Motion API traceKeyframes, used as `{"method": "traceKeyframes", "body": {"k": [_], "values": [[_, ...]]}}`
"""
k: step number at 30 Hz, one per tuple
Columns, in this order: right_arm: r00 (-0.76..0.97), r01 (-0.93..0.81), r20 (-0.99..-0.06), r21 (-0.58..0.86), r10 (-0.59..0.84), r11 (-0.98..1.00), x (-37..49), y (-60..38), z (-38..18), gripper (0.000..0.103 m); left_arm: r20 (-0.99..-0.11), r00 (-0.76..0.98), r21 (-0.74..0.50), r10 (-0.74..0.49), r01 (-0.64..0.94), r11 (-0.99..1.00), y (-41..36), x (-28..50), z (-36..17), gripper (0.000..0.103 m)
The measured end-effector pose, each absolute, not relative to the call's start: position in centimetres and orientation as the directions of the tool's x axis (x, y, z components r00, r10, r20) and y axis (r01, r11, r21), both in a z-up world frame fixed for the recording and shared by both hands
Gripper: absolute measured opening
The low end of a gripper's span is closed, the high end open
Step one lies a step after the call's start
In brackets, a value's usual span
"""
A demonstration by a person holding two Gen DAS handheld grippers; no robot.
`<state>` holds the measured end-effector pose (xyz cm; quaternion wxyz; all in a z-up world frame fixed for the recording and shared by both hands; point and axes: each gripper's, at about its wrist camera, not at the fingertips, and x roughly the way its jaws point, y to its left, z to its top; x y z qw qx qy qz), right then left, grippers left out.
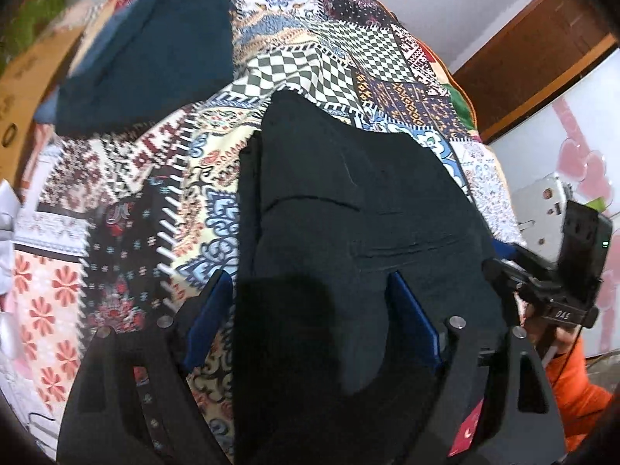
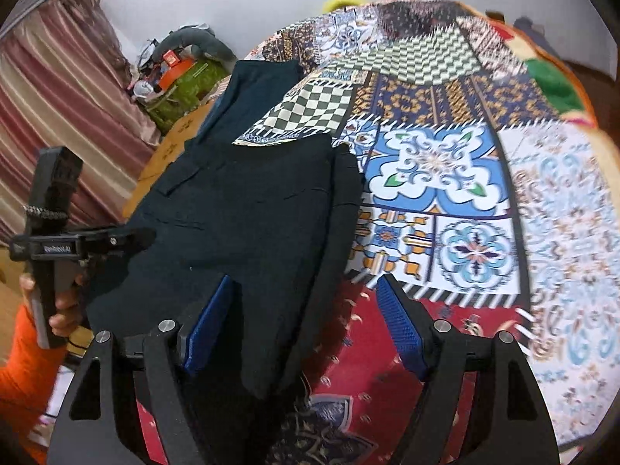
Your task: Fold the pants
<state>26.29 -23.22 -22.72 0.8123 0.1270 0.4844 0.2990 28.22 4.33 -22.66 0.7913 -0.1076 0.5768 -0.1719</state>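
"DAS" is being shown on the right gripper (image 1: 558, 271) body; the left gripper's (image 2: 73, 248) label is blurred. Two dark garments are being seen: the pants (image 1: 348, 232) folded on the quilt (image 1: 348, 50), another (image 1: 147, 50) beyond. Both grippers are being held spread over the pants, grasping nothing.

The pants (image 1: 348, 232) lie on the patchwork bedspread (image 1: 128, 209), near its near edge. A second folded garment (image 1: 147, 54) lies farther back and to the left on the same bedspread. The left gripper (image 1: 310, 317) sits over the pants' near left end, the right gripper (image 2: 306, 325) over their near right edge. A cardboard box (image 1: 27, 89) stands left of the bed.
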Motion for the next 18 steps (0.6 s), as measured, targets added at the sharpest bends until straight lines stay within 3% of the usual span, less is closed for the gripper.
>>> {"method": "traceKeyframes", "body": {"k": [7,10,13,15,18], "values": [[0.271,-0.371,-0.678,0.582,0.684,0.724,27.6,-21.9,-23.5,0.072,-0.861,0.245,-0.425,-0.445,0.132,0.895,4.1,29.7,-23.3,0.084],[0.254,-0.369,-0.669,0.600,0.699,0.709,27.7,-21.7,-23.3,0.062,-0.849,0.222,-0.453,-0.480,0.162,0.877,3.6,29.9,-23.1,0.080],[0.253,-0.374,-0.672,0.596,0.696,0.711,27.4,-21.6,-23.0,0.056,-0.862,0.237,-0.406,-0.449,0.208,0.890,2.5,29.2,-22.5,0.075],[0.263,-0.364,-0.670,0.598,0.694,0.714,27.4,-21.9,-22.9,0.045,-0.860,0.246,-0.403,-0.448,0.213,0.890,2.6,29.0,-22.3,0.070],[0.278,-0.376,-0.647,0.606,0.710,0.700,27.5,-22.6,-22.4,0.031,-0.861,0.264,-0.389,-0.435,0.211,0.897,2.9,28.7,-21.6,0.056]]}}
